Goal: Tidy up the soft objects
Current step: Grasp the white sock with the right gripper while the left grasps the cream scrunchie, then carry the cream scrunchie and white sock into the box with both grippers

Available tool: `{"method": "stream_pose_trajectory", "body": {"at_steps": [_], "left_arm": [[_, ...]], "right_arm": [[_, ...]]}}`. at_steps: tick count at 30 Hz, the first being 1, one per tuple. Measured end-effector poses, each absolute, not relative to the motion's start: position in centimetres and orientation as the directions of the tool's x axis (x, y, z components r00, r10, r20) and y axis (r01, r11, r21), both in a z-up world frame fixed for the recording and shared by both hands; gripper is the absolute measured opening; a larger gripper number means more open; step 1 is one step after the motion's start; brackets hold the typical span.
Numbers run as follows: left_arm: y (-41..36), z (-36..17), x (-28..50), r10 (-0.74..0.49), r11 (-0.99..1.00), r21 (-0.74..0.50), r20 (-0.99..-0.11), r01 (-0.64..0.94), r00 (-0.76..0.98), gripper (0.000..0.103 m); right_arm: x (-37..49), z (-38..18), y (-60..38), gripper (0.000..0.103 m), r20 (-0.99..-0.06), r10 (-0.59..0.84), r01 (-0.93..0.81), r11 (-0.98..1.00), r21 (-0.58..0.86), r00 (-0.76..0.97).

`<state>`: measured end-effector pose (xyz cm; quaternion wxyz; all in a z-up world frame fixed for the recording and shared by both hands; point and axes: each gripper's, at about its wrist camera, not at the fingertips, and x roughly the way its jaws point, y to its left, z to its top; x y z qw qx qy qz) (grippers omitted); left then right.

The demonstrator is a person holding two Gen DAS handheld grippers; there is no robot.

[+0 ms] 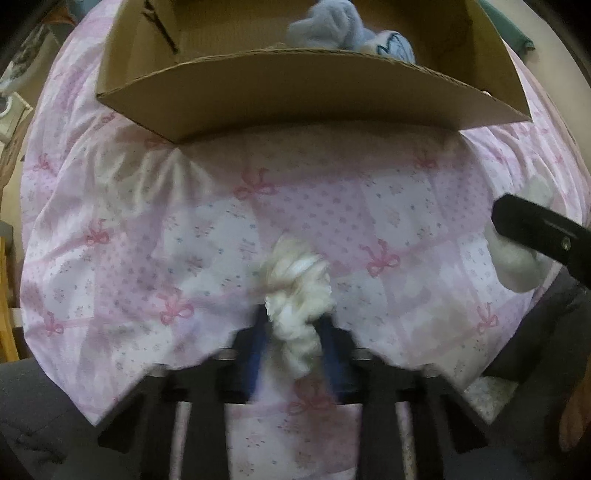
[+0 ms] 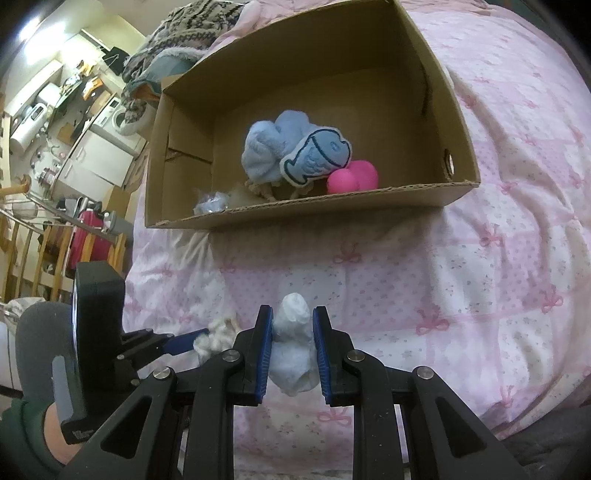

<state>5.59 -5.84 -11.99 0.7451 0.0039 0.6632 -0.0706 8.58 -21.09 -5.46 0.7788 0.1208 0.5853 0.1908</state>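
My left gripper (image 1: 295, 318) points down at the bed and is shut on a cream fluffy soft piece (image 1: 295, 295), which bunches between the blue pads. My right gripper (image 2: 292, 313) is shut on a white rolled soft item (image 2: 293, 354), held above the quilt. The same white item (image 1: 517, 266) shows at the right edge of the left wrist view. An open cardboard box (image 2: 295, 211) lies on the bed beyond both grippers. In it are a light blue plush (image 2: 266, 147), a blue fish-shaped toy (image 2: 317, 157) and pink balls (image 2: 351, 177).
A pink quilt with bow prints (image 2: 498, 221) covers the bed. A knitted blanket (image 2: 184, 33) is piled behind the box. At the left are a cluttered room and a red case (image 2: 86, 232). A hand in a green sleeve (image 2: 22, 424) holds the left gripper.
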Motion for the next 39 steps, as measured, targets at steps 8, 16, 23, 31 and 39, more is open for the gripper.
{"method": "stream_pose_trajectory", "body": {"at_steps": [8, 16, 23, 31, 39], "left_arm": [[-4.3, -10.7, 6.2, -0.093, 0.994, -0.083, -0.983, 0.069, 0.158, 0.01], [-2.0, -8.9, 6.2, -0.068, 0.997, -0.072, -0.972, -0.011, 0.223, 0.01], [-0.6, -6.5, 5.8, -0.045, 0.996, -0.07, -0.945, -0.064, 0.324, 0.01], [-0.1, 0.1, 6.5, -0.022, 0.998, -0.052, -0.868, -0.047, 0.496, 0.01], [0.2, 3.3, 9.6, -0.088, 0.992, -0.125, -0.824, -0.028, 0.56, 0.01]], "right_arm": [[8.5, -5.5, -20.9, 0.024, -0.87, 0.43, -0.165, 0.902, 0.4, 0.242], [8.5, -5.4, -20.9, 0.024, -0.871, 0.423, -0.16, 0.905, 0.394, 0.25], [8.4, -4.7, -20.8, 0.024, -0.858, 0.433, -0.171, 0.901, 0.4, 0.276], [8.3, -1.7, -21.9, 0.024, -0.785, 0.503, -0.185, 0.864, 0.468, 0.363], [10.4, 2.8, -25.6, 0.024, -0.664, 0.554, -0.144, 0.81, 0.568, 0.502]]}}
